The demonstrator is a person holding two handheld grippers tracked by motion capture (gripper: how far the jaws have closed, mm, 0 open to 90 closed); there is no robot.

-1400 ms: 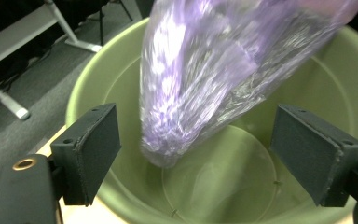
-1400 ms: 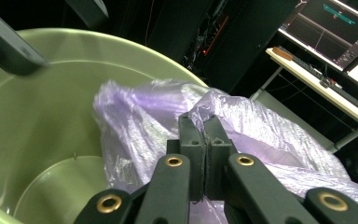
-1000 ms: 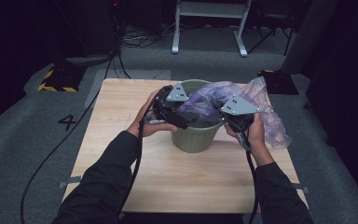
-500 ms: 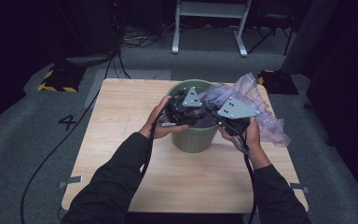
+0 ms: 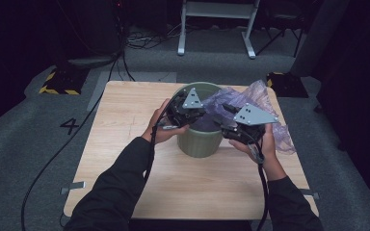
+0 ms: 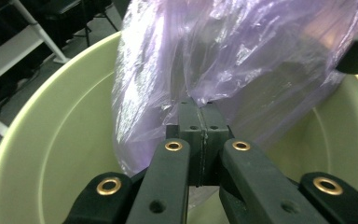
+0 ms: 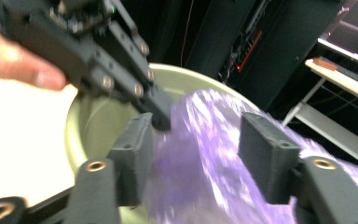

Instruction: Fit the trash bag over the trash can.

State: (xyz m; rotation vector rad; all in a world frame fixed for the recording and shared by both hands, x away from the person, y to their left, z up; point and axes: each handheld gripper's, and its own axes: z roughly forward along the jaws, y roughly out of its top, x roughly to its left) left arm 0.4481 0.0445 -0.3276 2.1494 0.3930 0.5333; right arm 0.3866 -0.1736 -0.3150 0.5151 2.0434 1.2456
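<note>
I count one round pale-green plastic bin and one crinkled translucent purple plastic bag. My left gripper has just clamped the bag over the bin's mouth; my right gripper has just opened around it. The bag trails rightward across the table.

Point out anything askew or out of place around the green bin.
The purple plastic bag is not seated: only part hangs inside the green bin, pinched by the left gripper, while most lies crumpled over the far-right rim onto the table.
</note>
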